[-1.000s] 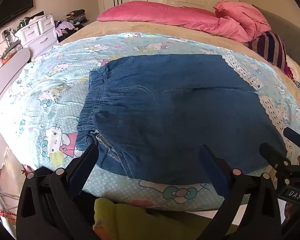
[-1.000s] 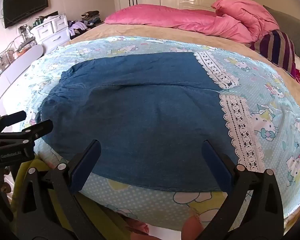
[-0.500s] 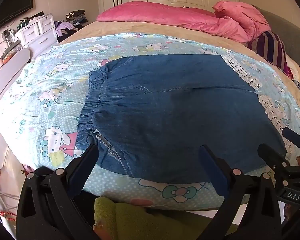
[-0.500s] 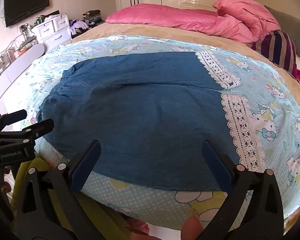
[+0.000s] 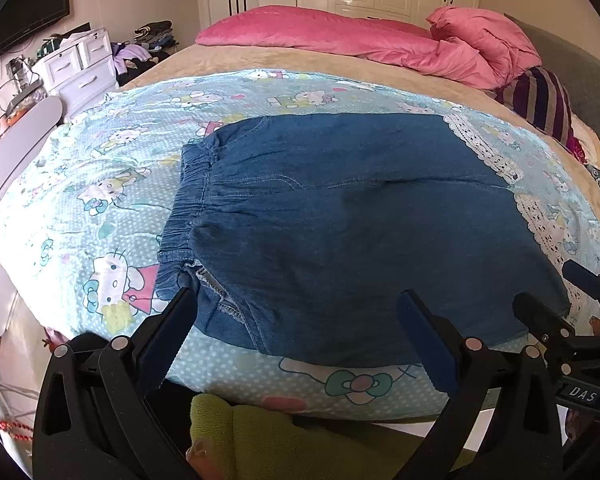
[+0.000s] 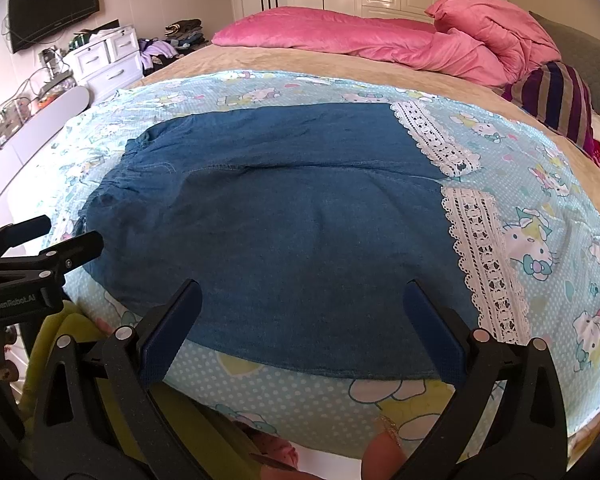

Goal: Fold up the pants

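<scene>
On bed [image 5: 100, 184]: one pants [image 5: 340, 232], two gaping tongs [image 5: 296, 344] [image 6: 300, 332].

bed [image 5: 260, 60], cartoon-print blanket [image 5: 100, 184], denim pants [image 5: 360, 220] flat, pink duvet [image 5: 360, 40]

- Pants [image 5: 360, 232]: dark blue denim; white lace trim [image 6: 484, 264] at the hems.
- Blanket [image 5: 112, 184]: light blue, white polka dots, cartoon cat print.
- Bed cover [image 6: 284, 62]: beige.
- Duvet [image 5: 380, 40]: pink.
- Cushion [image 6: 556, 100]: purple and tan stripes.
- Left gripper [image 5: 300, 320], right gripper [image 6: 304, 312]: black, blue pads.
</scene>
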